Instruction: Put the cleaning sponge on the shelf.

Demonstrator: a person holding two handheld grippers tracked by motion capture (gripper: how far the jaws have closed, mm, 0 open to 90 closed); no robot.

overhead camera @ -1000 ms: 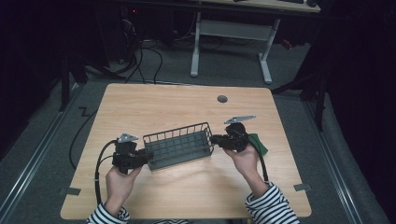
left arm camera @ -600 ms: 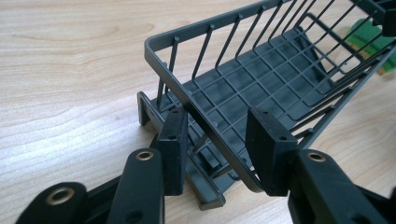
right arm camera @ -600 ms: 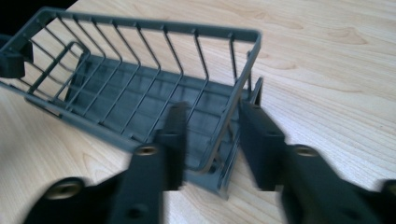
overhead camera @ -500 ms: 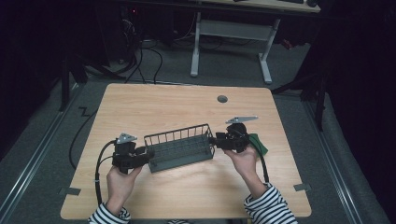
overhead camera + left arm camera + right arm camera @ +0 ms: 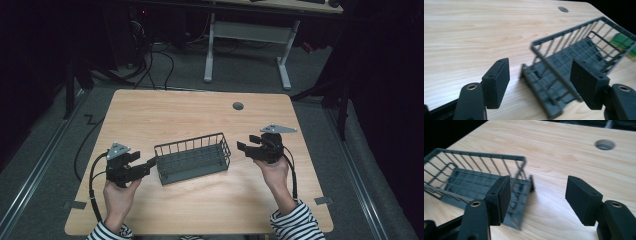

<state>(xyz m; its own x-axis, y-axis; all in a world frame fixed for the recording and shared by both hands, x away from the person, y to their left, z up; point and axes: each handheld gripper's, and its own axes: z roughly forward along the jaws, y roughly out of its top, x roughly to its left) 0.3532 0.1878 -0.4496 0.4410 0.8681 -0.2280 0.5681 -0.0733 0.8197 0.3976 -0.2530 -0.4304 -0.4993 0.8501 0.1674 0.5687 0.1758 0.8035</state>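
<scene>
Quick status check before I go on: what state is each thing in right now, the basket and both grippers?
Wire basket: upright on the table, nothing visible inside, gripped by neither gripper.
Left gripper: open, jaws spread at the basket's left end, not closed on it.
Right gripper: open, empty, just off the basket's right end.
Table: bare wood around the basket, one round cable hole near the far edge.

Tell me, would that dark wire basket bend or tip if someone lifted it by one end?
The basket looks like rigid wire on a solid base, so it probably keeps its shape. Mostly open mesh suggests light weight. Long and low, it seems unlikely to tip, but may slide on the smooth table.
</scene>
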